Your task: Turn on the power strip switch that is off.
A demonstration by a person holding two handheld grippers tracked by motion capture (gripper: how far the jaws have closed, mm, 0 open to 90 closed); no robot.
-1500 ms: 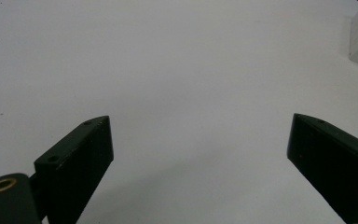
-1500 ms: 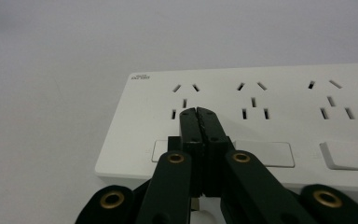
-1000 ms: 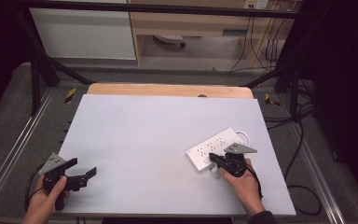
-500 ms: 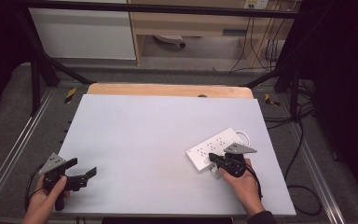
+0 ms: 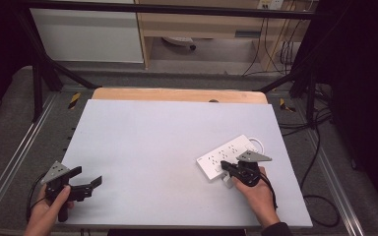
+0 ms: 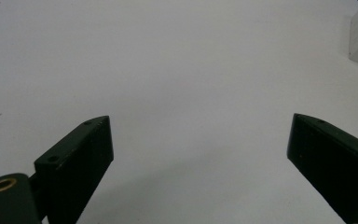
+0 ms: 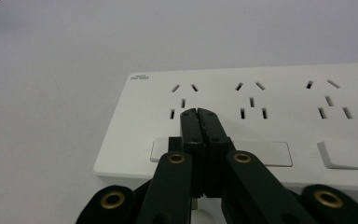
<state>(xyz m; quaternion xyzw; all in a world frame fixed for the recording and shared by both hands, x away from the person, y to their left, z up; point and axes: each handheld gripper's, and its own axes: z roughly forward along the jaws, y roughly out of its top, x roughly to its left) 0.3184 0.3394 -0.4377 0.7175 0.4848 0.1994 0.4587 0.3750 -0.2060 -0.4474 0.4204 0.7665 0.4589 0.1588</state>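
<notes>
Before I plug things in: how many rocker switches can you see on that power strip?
3 in the right gripper view, along the power strip's near edge: first switch left of the shut right tongs, second switch just right, third switch at the frame edge. More may lie beyond.

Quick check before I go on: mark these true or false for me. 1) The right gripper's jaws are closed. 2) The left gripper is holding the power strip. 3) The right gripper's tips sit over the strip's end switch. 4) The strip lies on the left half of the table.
1) True: the right gripper has its jaws pressed together, with nothing between them.
2) False: the left gripper stands open over bare table, far from the power strip.
3) True: the closed tips sit at the strip's first rocker switch, at the end near the logo.
4) False: the strip lies on the right half, beside the right gripper.
</notes>
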